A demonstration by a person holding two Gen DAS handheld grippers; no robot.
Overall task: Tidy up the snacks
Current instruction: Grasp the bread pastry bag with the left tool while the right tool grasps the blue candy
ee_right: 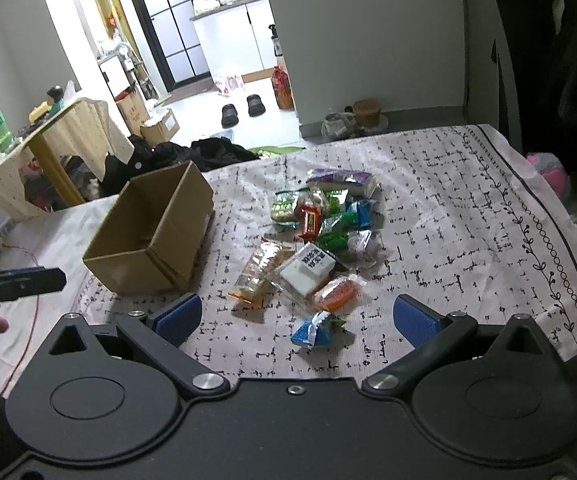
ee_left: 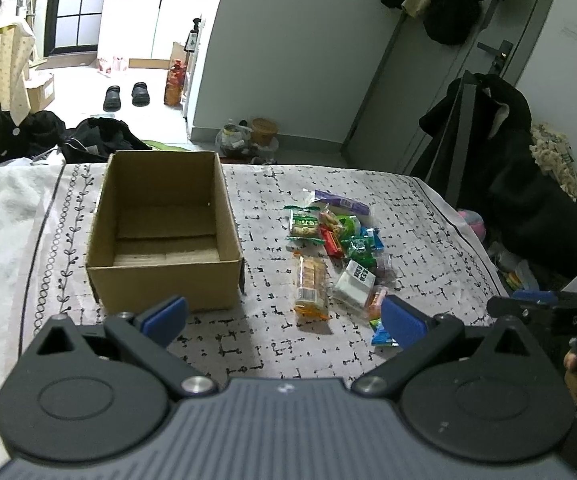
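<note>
Both the left gripper (ee_left: 284, 320) and right gripper (ee_right: 296, 318) hover with jaws spread wide, holding nothing. The snack pile (ee_right: 320, 232) lies on the patterned cloth (ee_right: 448, 208), at three o'clock of the empty cardboard box (ee_left: 160, 236).

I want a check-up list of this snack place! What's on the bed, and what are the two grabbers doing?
Surface: patterned cloth over a bed.
Job's things: cardboard box, open and empty; snack pile loose beside it, none boxed.
Clutter: dark clothes behind the box.
Grippers: left gripper open, holding nothing; right gripper open above a blue packet.
Cables: thin red wire at the left edge.
Surroundings: shoes, coats, kitchen doorway.
</note>
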